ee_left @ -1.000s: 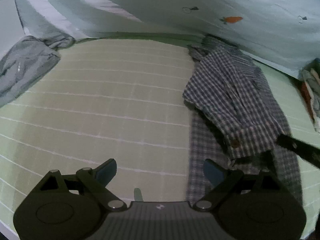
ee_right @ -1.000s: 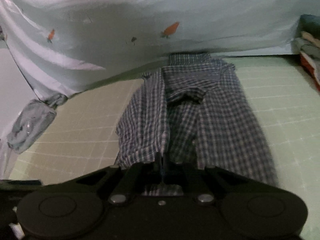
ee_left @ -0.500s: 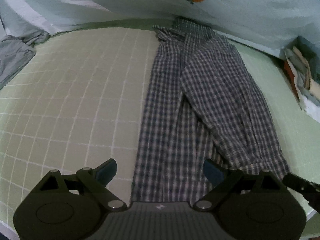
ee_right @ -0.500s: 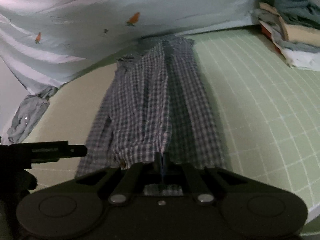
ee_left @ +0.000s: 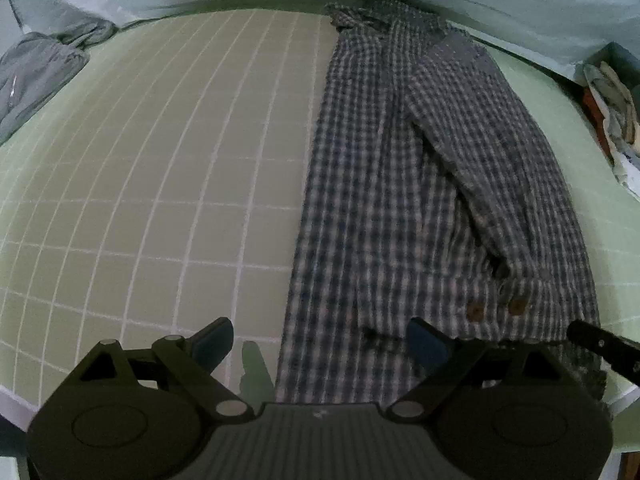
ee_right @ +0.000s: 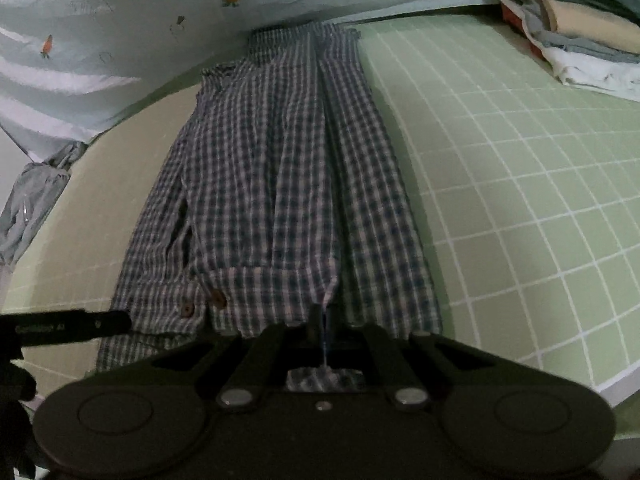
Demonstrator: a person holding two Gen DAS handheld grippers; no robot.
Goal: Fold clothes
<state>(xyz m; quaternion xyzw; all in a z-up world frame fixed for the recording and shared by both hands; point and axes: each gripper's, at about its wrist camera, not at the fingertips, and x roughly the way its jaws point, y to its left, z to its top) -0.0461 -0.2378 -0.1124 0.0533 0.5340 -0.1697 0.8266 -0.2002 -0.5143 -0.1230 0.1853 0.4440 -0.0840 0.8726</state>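
Now | left hand-held gripper (ee_left: 320,344): jaws apart | right hand-held gripper (ee_right: 322,322): pinching plaid shirt (ee_right: 280,168) hem

1. A green gridded mat (ee_right: 520,184) covers the surface.
2. A pale sheet printed with carrots (ee_right: 120,40) hangs along the mat's far edge.
3. A folded stack of linens (ee_right: 580,28) sits at the mat's far right corner.

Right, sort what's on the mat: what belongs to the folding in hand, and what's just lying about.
In the job:
checked shirt
right tongs, shut on its hem
left tongs, open

Lying about:
grey garment
stack of folded clothes
carrot-print sheet
green grid mat
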